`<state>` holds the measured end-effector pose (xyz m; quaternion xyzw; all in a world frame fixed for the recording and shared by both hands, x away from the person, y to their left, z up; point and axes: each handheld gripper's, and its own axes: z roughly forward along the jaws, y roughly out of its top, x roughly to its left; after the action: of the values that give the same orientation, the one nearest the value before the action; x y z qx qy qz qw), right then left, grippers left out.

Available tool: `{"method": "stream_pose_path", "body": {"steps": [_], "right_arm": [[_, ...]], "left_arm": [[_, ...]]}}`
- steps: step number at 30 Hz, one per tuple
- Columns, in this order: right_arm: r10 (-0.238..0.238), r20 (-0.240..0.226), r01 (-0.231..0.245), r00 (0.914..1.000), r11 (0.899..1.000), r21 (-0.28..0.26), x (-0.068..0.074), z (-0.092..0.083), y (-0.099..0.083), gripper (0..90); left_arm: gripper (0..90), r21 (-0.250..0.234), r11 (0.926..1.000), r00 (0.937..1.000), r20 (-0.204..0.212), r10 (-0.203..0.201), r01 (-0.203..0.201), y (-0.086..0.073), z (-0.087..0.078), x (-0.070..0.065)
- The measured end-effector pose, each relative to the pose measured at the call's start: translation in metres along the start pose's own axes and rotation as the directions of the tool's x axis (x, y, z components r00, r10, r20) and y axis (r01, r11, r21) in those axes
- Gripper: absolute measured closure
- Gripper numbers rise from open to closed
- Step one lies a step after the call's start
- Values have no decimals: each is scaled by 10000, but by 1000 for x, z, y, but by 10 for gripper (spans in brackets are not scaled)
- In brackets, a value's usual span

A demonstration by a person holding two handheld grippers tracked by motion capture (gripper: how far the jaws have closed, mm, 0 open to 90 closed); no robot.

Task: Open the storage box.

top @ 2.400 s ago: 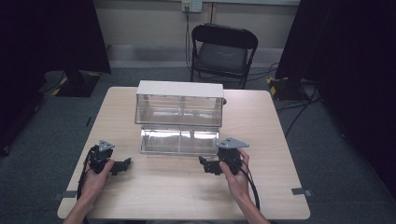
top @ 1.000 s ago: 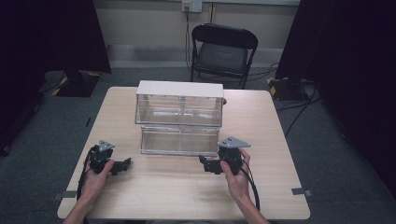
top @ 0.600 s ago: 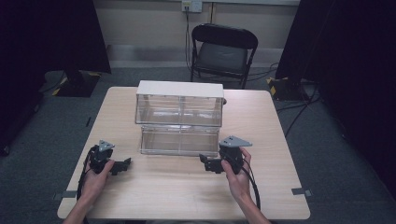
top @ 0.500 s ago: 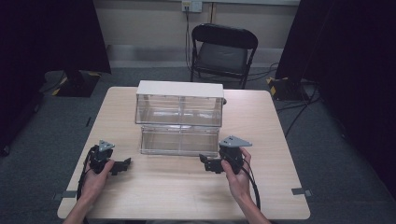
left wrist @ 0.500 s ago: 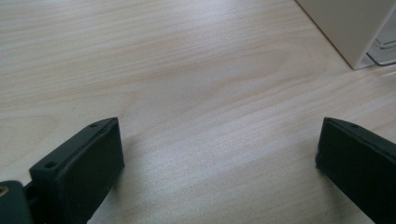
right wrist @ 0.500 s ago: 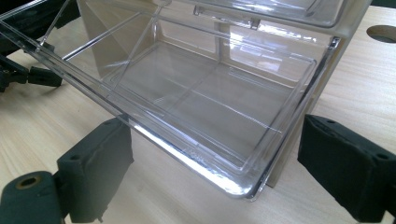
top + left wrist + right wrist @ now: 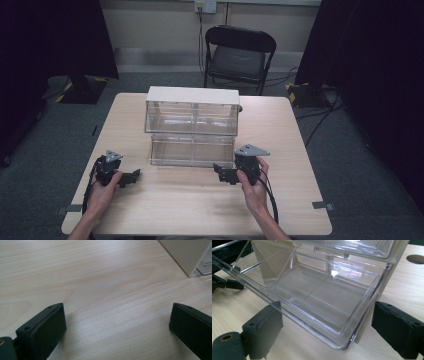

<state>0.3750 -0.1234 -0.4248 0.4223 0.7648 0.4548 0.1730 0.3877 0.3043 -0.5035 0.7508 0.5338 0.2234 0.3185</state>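
— What are we seeing on the pale wooden bench (image 7: 200,205)?

— A clear plastic two-tier drawer cabinet with a white top (image 7: 192,125) is standing mid-bench, its transparent lower drawer (image 7: 317,302) sticking out toward us.

— And the left hand-held gripper (image 7: 131,177)?

— It is resting on the bench left of the cabinet, jaws spread wide over bare wood, holding nothing.

— The right hand-held gripper (image 7: 218,171)?

— It is sitting just at the drawer's right front corner, jaws wide apart, gripping nothing.
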Motion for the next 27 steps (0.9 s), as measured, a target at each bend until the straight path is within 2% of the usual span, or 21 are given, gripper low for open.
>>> {"method": "stream_pose_path", "body": {"steps": [27], "right_arm": [[18, 95, -18, 10000, 10000, -42, -4, 7, 12, 92]], "left_arm": [[5, -8, 10000, 10000, -56, -50, 50, 0, 0, -1]]}}
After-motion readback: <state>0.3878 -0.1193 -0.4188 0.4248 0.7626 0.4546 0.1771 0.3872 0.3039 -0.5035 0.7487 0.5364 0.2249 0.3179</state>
